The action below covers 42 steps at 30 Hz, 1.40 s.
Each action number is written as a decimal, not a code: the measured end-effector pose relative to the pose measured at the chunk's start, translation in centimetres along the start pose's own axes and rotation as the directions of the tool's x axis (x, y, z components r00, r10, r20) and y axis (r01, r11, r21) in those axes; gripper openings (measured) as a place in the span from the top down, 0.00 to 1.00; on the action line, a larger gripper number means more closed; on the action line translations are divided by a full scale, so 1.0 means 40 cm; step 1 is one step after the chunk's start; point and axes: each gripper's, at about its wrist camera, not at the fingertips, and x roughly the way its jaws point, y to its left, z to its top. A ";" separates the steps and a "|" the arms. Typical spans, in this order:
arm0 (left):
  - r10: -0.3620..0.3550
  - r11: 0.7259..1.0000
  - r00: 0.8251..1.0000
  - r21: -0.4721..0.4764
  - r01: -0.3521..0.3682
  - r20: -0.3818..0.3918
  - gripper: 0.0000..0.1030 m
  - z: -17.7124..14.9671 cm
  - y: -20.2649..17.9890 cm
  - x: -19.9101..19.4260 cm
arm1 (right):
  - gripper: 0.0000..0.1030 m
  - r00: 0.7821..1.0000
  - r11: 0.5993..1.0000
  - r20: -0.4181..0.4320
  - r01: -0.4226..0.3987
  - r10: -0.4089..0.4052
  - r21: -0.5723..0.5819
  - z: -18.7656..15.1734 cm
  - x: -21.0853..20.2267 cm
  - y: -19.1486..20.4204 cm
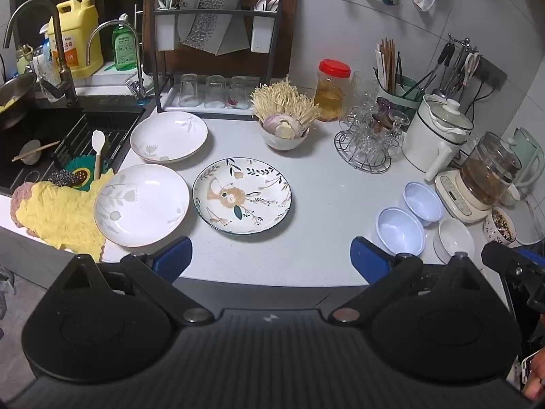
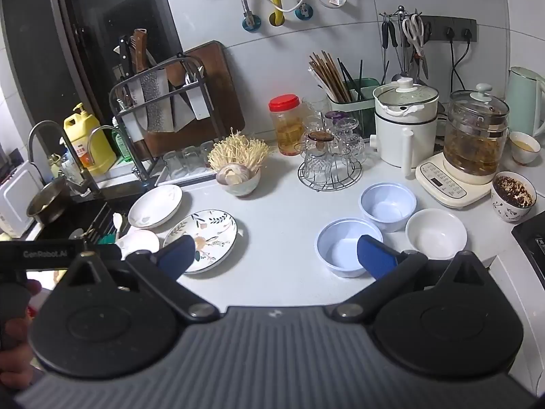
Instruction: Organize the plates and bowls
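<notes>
**Glazed ware, take by the rim**

Clearly, left wrist view: left hand-held gripper (image 1: 269,259) gapes empty above the desk (image 1: 323,184); round floral ceramic plate (image 1: 242,195) lies ahead, stiff, slippery, breakable.

Right wrist view: right hand-held gripper (image 2: 276,255) wide, empty; pale-blue plastic bowl (image 2: 347,247) near, light.

White bench (image 1: 323,204) beside a dark sink, bearing two white plates (image 1: 141,204) and a floral plate (image 1: 242,195) at left. At right stand two pale blue bowls (image 1: 400,230) just beside a white bowl (image 1: 454,238); behind them a mushroom bowl (image 1: 284,136), red-lidded jar (image 1: 332,90), glass rack (image 1: 369,143) and kettles
</notes>
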 end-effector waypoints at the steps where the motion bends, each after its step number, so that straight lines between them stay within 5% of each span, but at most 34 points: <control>1: 0.005 1.000 1.000 0.000 -0.005 0.001 0.02 -0.001 0.001 -0.001 | 0.00 1.000 1.000 -0.002 0.000 0.000 0.003 0.001 0.001 -0.001; 42: 0.008 0.999 1.000 0.032 -0.008 -0.026 0.02 -0.008 -0.006 -0.015 | 0.00 1.000 0.999 -0.003 0.021 -0.022 -0.042 -0.015 -0.010 0.015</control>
